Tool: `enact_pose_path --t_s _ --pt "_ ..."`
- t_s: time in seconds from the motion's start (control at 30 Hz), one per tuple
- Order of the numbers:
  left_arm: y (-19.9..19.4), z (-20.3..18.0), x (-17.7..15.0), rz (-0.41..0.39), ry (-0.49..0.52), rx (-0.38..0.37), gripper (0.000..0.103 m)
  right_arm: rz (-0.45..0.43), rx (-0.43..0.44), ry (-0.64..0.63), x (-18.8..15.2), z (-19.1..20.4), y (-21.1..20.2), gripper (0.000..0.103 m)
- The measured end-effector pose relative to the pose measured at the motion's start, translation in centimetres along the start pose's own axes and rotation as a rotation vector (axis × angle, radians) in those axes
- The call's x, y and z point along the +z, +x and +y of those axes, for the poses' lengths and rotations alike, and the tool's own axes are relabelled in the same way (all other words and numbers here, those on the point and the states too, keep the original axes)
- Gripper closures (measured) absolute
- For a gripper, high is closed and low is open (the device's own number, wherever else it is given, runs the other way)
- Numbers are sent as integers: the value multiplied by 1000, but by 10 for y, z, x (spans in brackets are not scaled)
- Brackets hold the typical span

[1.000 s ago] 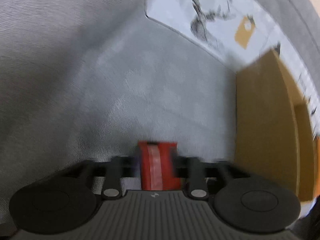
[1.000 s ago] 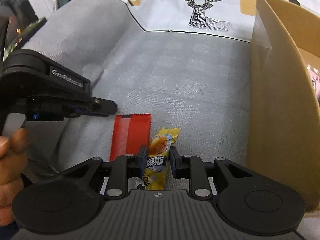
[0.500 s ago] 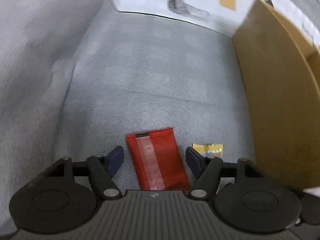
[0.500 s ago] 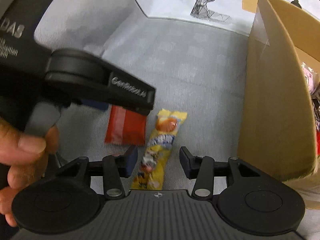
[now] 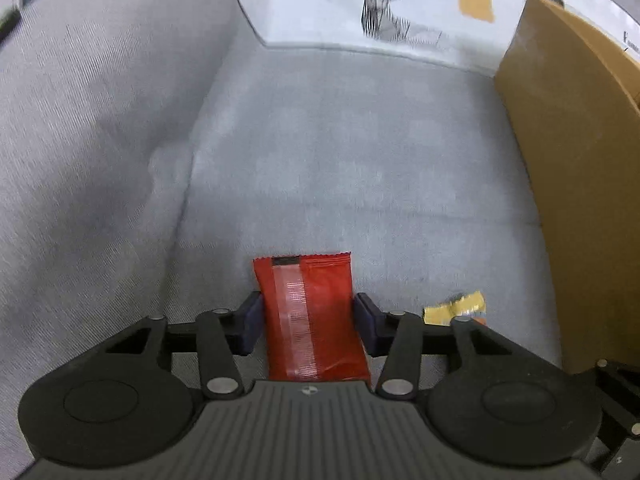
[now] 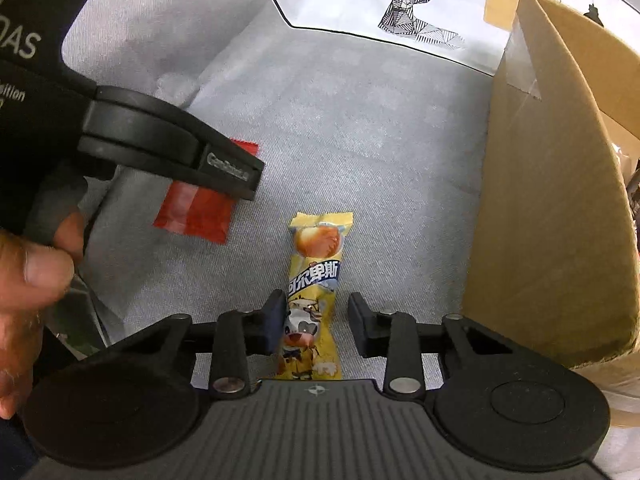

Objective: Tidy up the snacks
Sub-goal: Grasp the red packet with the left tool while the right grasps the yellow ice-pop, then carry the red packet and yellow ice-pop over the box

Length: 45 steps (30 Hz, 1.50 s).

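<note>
A red snack packet (image 5: 310, 332) lies on the grey sofa seat (image 5: 340, 160) between the fingers of my left gripper (image 5: 308, 316). Its jaws are closing, and both pads touch the packet's side edges. In the right wrist view the same red packet (image 6: 196, 216) shows under the left gripper's body (image 6: 172, 148). A yellow snack stick (image 6: 316, 264) with a cartoon cow lies lengthwise between the fingers of my right gripper (image 6: 316, 320). Those jaws are closing too; the left pad is against the wrapper and a gap remains at the right pad. The yellow stick's tip (image 5: 456, 308) shows in the left wrist view.
An open cardboard box (image 6: 552, 220) stands on the seat at the right, close to the right gripper. A white cushion with a deer print (image 6: 420, 12) leans at the back. The sofa's armrest (image 6: 160, 20) rises on the left. A person's hand (image 6: 32, 272) holds the left gripper.
The left gripper opened around the red packet, then narrowed onto its edges. The right gripper let go of the yellow stick, opened wide, then began narrowing again. The left gripper came closer to the right one.
</note>
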State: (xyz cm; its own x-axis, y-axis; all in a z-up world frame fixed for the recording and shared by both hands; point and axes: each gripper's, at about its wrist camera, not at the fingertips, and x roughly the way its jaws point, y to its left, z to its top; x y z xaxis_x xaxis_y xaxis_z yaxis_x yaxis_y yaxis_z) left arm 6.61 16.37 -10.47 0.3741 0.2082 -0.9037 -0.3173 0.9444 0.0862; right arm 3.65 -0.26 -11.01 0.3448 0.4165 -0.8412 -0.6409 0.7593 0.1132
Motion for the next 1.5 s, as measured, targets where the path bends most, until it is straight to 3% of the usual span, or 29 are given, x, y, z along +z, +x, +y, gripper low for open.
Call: enact_pose_path --t_s 0.17,0.3,0.4,0.73,1.0,1.5 --pt "2 -7 -3 2 30 5 40 5 -5 -3 2 1 2 66" --pt "4 -12 -2 -9 42 -5 52 3 -9 -12 2 1 5 66" --pt "1 -10 -2 -35 19 -5 55 -9 -20 -16 2 2 4 86" --pt "-25 12 4 -156 -116 -37 55 -198 -28 49 10 -4 -23 86" --pt "-39 16 8 -233 -144 -39 55 -353 -34 74 13 -9 -51 86" --pt "-48 13 6 -292 -138 -42 55 -475 -52 55 15 -8 -72 86"
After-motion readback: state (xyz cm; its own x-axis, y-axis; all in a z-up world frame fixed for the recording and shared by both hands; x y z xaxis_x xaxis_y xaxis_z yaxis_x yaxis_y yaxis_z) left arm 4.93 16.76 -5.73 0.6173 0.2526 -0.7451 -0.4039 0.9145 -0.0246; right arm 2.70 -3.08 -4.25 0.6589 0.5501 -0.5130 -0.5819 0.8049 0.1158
